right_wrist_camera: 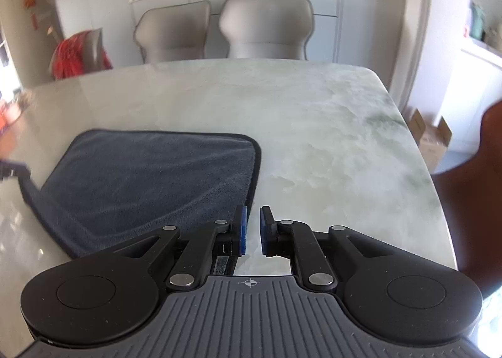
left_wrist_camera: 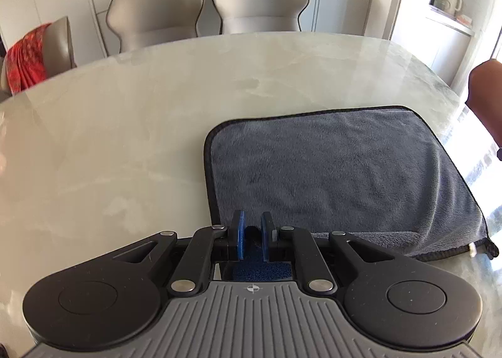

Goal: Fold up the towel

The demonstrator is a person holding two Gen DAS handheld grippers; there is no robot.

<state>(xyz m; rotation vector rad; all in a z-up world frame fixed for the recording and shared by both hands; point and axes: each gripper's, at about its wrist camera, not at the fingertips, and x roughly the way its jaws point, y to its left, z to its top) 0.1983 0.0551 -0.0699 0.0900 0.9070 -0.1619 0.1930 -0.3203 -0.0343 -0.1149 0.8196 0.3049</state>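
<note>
A grey-blue towel [left_wrist_camera: 339, 169] with a dark hem lies on the marble table, folded over, its fold along the right side. My left gripper [left_wrist_camera: 252, 234] is at the towel's near left corner, its blue pads nearly closed with towel fabric between them. In the right wrist view the towel [right_wrist_camera: 150, 182] lies to the left. My right gripper [right_wrist_camera: 252, 229] sits just right of the towel's near right edge, pads a small gap apart with bare table showing between them. The other gripper [right_wrist_camera: 12, 169] shows at the far left, holding a towel corner lifted.
The marble table [left_wrist_camera: 157, 113] stretches ahead in both views. Two grey chairs [left_wrist_camera: 207, 6] stand at its far side and a chair with a red cloth [left_wrist_camera: 28, 56] at the left. A brown chair back [right_wrist_camera: 470, 201] stands close on the right. A cardboard box [right_wrist_camera: 429, 135] sits on the floor.
</note>
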